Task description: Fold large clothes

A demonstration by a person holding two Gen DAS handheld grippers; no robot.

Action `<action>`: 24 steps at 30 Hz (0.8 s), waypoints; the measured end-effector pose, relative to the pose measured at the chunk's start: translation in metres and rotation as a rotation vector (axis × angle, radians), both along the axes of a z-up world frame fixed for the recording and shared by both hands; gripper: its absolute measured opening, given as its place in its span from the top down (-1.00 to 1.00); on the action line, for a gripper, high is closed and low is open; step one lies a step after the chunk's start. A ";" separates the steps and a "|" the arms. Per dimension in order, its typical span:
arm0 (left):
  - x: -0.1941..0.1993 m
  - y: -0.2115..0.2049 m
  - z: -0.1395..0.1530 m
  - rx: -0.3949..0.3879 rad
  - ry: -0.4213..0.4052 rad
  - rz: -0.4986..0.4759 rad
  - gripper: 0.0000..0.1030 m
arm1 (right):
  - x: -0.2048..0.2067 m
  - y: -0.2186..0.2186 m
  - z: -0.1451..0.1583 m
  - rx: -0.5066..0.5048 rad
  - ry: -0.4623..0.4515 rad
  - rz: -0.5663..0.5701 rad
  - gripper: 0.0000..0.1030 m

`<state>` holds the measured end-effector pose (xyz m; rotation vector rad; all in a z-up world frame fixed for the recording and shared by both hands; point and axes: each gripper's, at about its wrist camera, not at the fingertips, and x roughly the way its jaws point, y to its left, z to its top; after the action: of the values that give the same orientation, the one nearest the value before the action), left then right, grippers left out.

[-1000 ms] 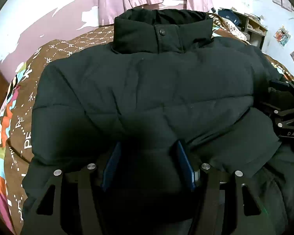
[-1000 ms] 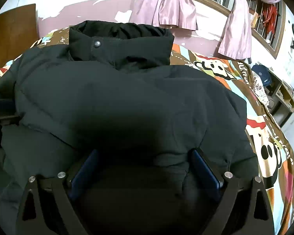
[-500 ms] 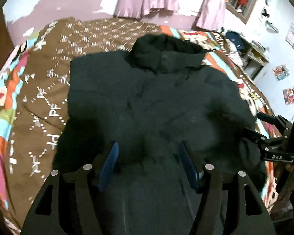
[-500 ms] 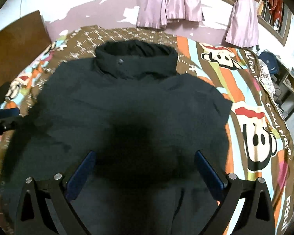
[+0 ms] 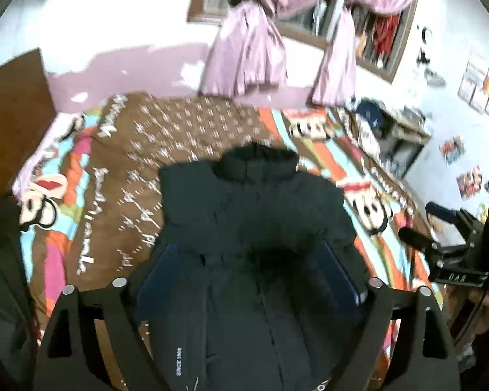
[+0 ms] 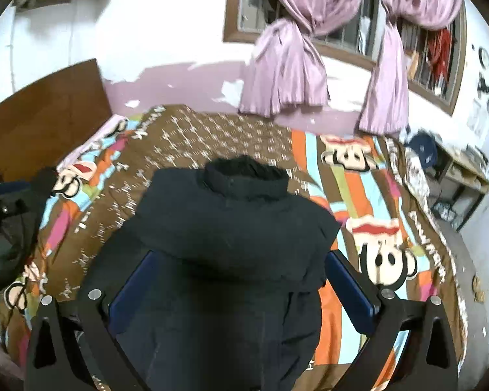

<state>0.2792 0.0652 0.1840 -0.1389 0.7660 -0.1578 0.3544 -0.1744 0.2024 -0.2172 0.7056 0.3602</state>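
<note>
Black padded jacket (image 5: 254, 228): lies flat on patterned bed (image 6: 368, 202), ahead of both units, hem cut off below. Left hand-held gripper (image 5: 247, 260): fingers apart, empty. Right hand-held gripper (image 6: 241, 270): likewise spread.

Matt, seemingly quilted jacket (image 6: 231, 234) on soft printed bedspread (image 6: 358, 176).

Left gripper (image 5: 247, 270) and right gripper (image 6: 239, 280) side by side; both jaws spread wide, gripping nothing
</note>
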 end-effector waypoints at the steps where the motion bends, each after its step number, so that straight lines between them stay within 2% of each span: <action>1: -0.011 -0.001 0.011 0.010 -0.018 0.024 -0.65 | -0.004 0.001 0.006 -0.005 -0.029 0.008 -1.00; 4: -0.021 0.000 0.033 0.047 -0.032 0.078 -0.66 | 0.002 0.005 0.013 -0.045 -0.098 -0.001 -1.00; 7: -0.016 0.003 0.046 0.049 -0.044 0.107 -0.66 | 0.022 0.003 0.006 -0.046 -0.102 -0.047 -1.00; 10: 0.000 0.005 0.046 0.074 -0.049 0.126 -0.68 | 0.053 -0.002 -0.009 0.019 -0.076 -0.087 -1.00; 12: 0.029 0.008 0.036 0.112 -0.059 0.124 -0.68 | 0.079 0.000 -0.023 0.046 -0.078 -0.098 -1.00; 14: 0.061 0.010 0.020 0.154 -0.078 0.093 -0.68 | 0.113 0.003 -0.042 0.043 -0.096 -0.112 -1.00; 16: 0.111 0.004 -0.005 0.220 -0.106 0.055 -0.68 | 0.149 0.006 -0.063 0.053 -0.113 -0.134 -1.00; 18: 0.153 0.002 -0.036 0.240 -0.136 0.026 -0.68 | 0.188 0.006 -0.086 0.080 -0.120 -0.155 -1.00; 21: 0.212 0.007 -0.092 0.186 -0.157 -0.010 -0.68 | 0.241 0.006 -0.122 0.093 -0.122 -0.173 -1.00; 24: 0.250 0.019 -0.138 0.141 -0.201 -0.045 -0.68 | 0.278 0.007 -0.154 0.048 -0.141 -0.223 -0.99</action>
<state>0.5291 0.0846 0.0461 0.0283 0.5778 -0.1573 0.6321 -0.1673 0.0482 -0.1160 0.5744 0.1468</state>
